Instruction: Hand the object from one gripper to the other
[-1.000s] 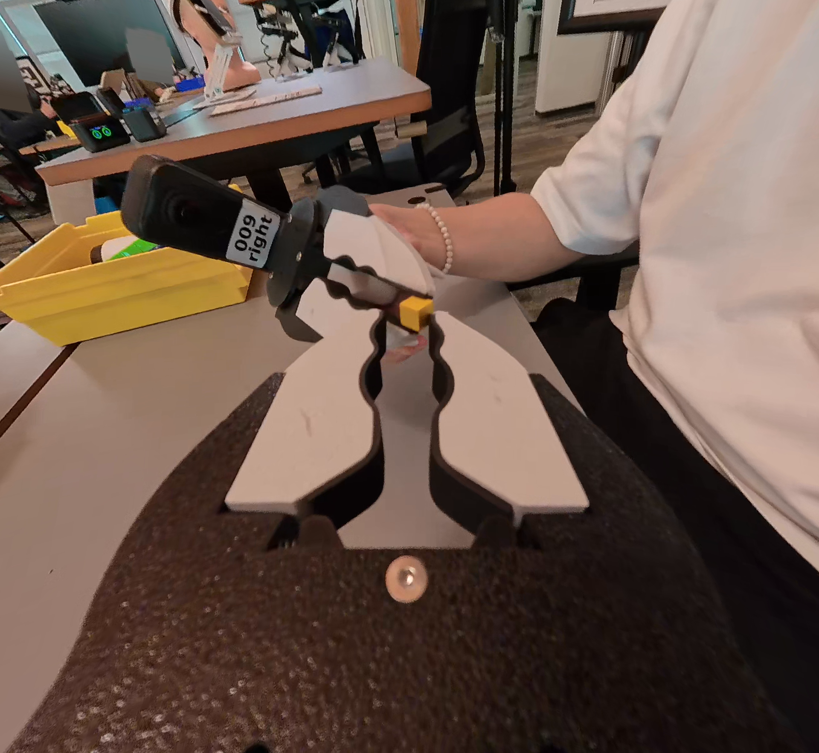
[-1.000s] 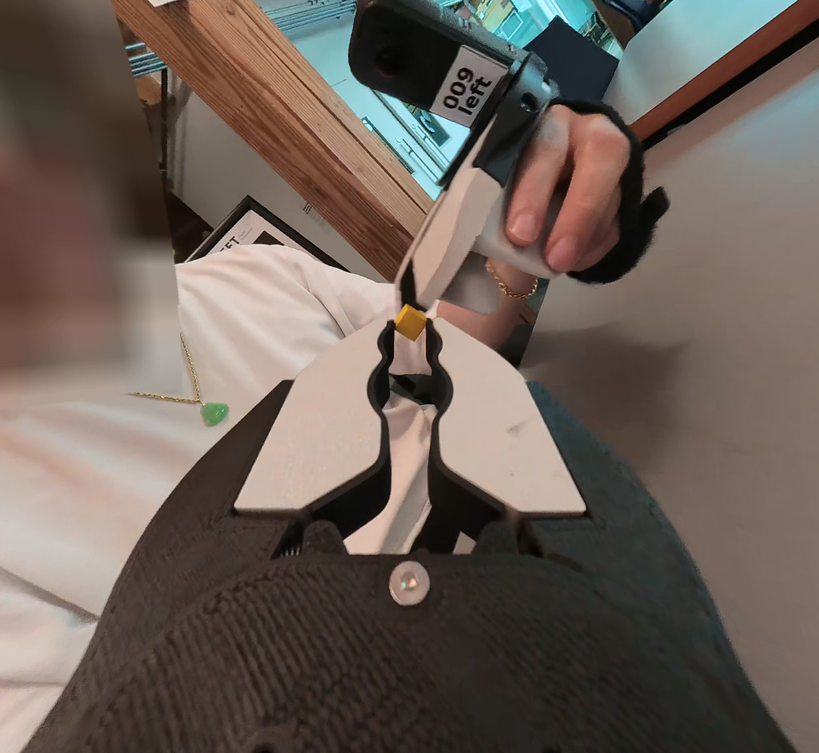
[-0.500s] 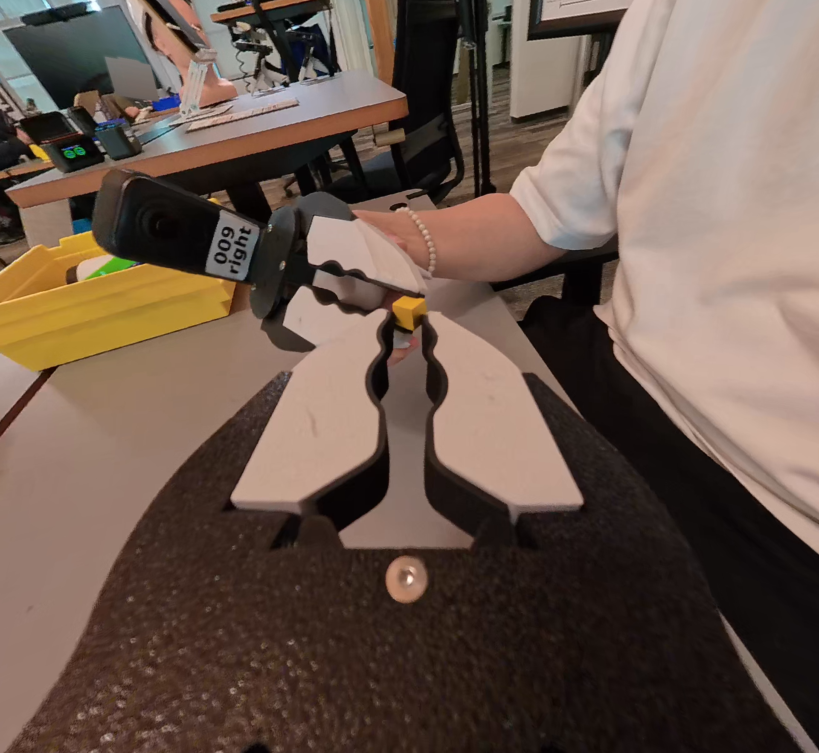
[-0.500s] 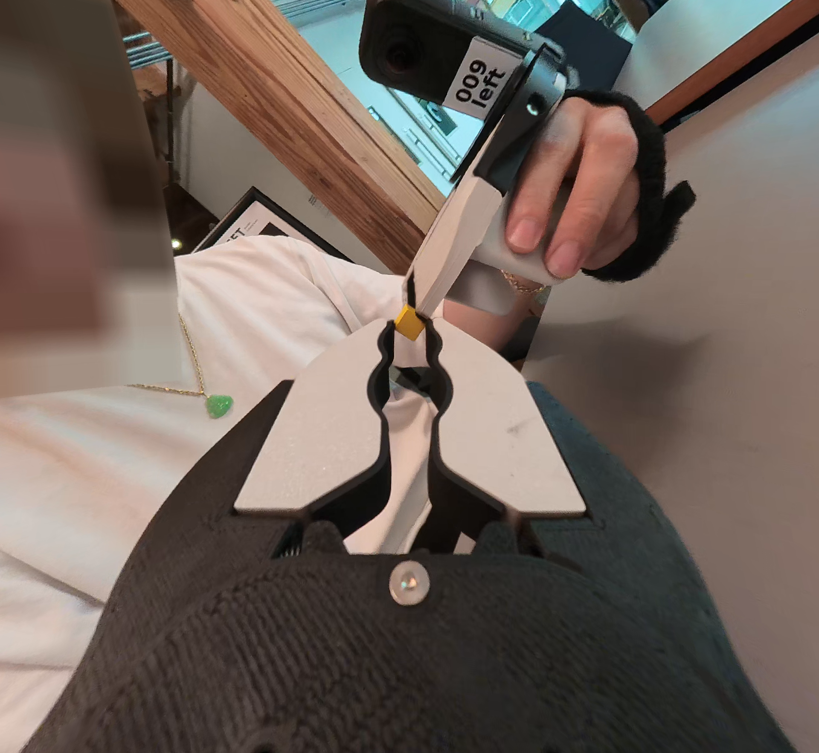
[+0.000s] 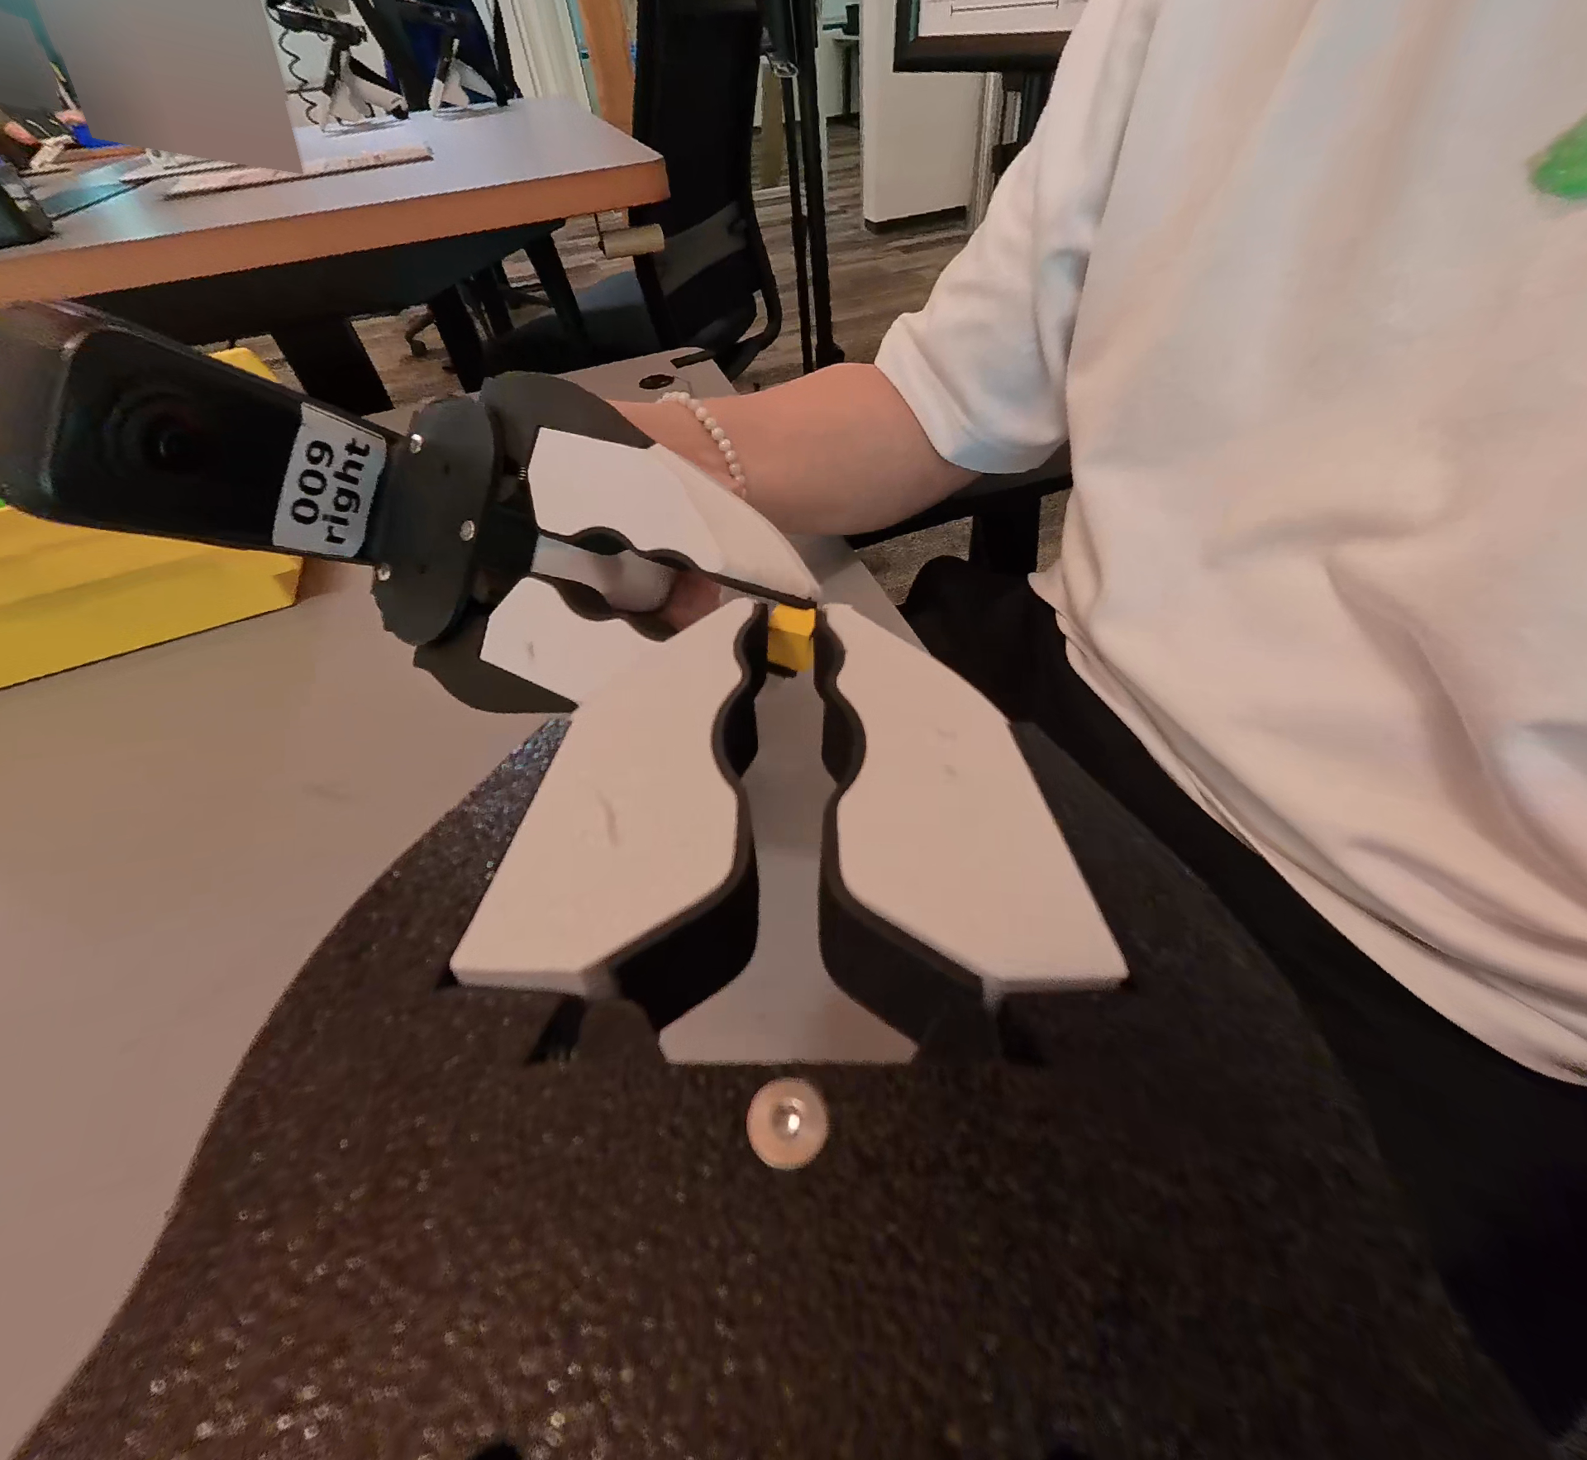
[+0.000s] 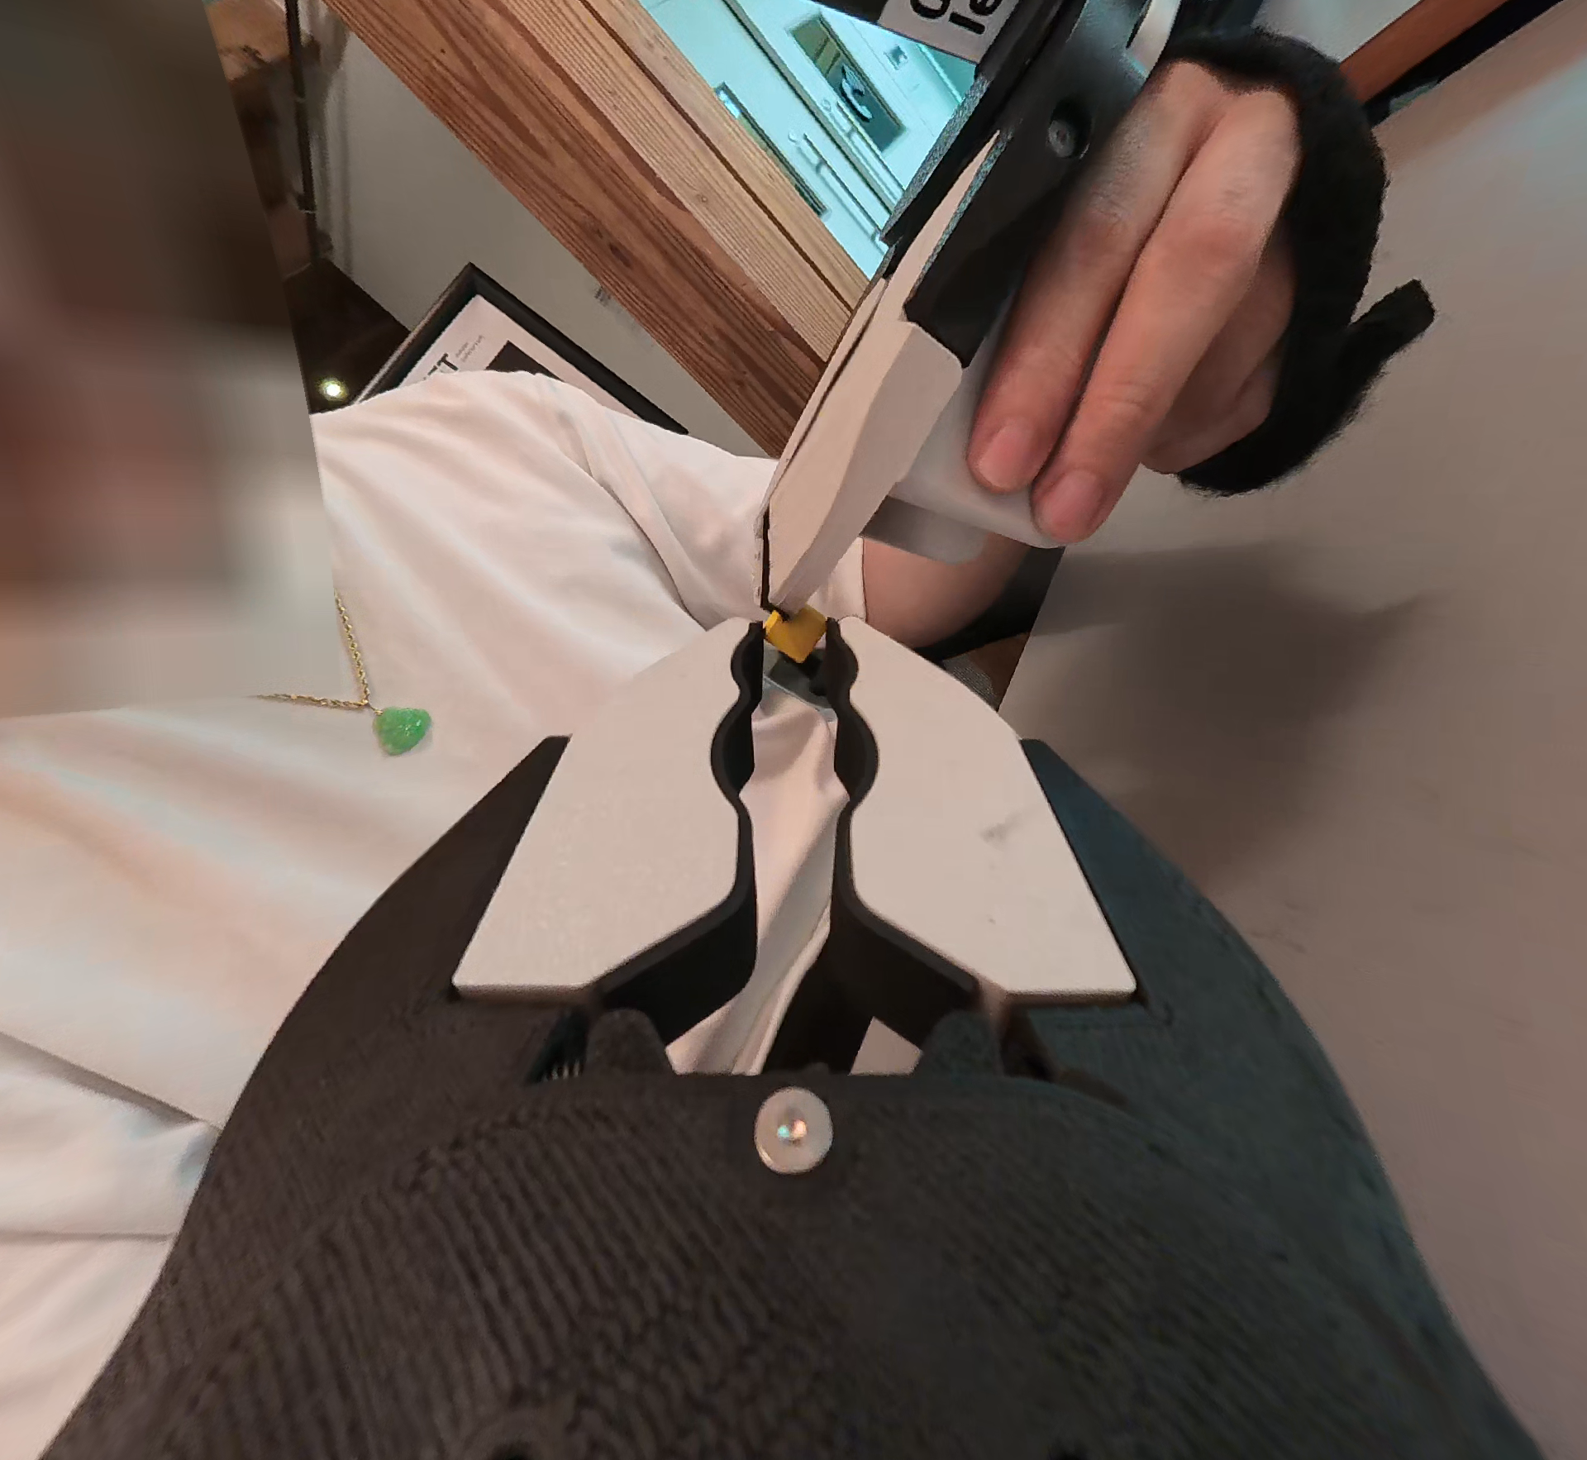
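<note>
The small yellow cube (image 5: 790, 640) sits in mid-air above the grey table (image 5: 215, 774), caught at the meeting point of both tools. In the left wrist view, the left gripper (image 5: 788, 628) has its two white fingers closed in on the cube's sides near their tips, with a narrow gap between them further back. The right gripper (image 5: 803, 603) comes in from the left of that view, its fingers pressed nearly flat together with their tips on the cube's top edge. In the right wrist view, the right gripper (image 6: 794, 633) holds the cube (image 6: 794, 634) between its fingertips, while the left gripper (image 6: 767, 598) reaches down from above, a hand (image 6: 1159, 285) wrapped around its handle. Both tools appear clamped on the cube at once. A yellow bin (image 5: 129, 603) stands at the table's far left.
</note>
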Available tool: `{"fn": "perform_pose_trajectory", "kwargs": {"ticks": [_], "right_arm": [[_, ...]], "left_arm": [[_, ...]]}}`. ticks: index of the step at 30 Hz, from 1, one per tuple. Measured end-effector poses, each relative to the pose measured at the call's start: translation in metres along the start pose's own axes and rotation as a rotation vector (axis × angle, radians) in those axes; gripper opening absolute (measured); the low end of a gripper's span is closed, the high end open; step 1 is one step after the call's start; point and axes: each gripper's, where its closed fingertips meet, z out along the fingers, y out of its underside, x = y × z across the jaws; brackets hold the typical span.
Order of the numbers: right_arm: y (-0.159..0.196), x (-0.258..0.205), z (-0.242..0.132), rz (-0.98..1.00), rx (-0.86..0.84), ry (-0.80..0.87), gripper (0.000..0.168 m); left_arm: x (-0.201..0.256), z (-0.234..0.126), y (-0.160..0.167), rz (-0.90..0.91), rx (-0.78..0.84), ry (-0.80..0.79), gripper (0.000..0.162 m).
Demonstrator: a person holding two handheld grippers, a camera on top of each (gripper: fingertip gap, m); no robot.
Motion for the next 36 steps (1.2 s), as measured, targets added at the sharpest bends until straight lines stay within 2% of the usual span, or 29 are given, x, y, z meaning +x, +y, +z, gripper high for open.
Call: {"fn": "perform_pose_trajectory", "kwargs": {"ticks": [3, 6, 8, 11, 14, 17, 25, 36], "right_arm": [[-0.01, 0.003, -0.006, -0.016, 0.062, 0.029, 0.014], [-0.021, 0.008, -0.015, -0.085, 0.122, 0.107, 0.024], [-0.028, 0.018, -0.022, -0.184, 0.136, 0.234, 0.029], [-0.044, 0.041, -0.04, -0.415, 0.145, 0.543, 0.031], [-0.058, 0.039, -0.048, -0.648, 0.159, 0.714, 0.025], [-0.068, 0.03, -0.05, -0.734, 0.199, 0.762, 0.023], [-0.071, 0.03, -0.049, -0.725, 0.224, 0.779, 0.015], [-0.069, 0.032, -0.046, -0.745, 0.194, 0.804, 0.015]], "left_arm": [[-0.011, -0.004, -0.002, -0.007, 0.012, -0.064, 0.009], [-0.029, -0.01, -0.002, -0.029, 0.022, -0.169, 0.009], [-0.043, -0.016, -0.004, -0.049, 0.045, -0.25, 0.009], [-0.063, -0.025, -0.007, -0.112, 0.078, -0.368, 0.009], [-0.075, -0.032, -0.007, -0.142, 0.099, -0.446, 0.009], [-0.082, -0.039, -0.009, -0.163, 0.124, -0.495, 0.009], [-0.079, -0.038, -0.016, -0.152, 0.159, -0.482, 0.009], [-0.081, -0.032, -0.014, -0.162, 0.145, -0.486, 0.009]]}}
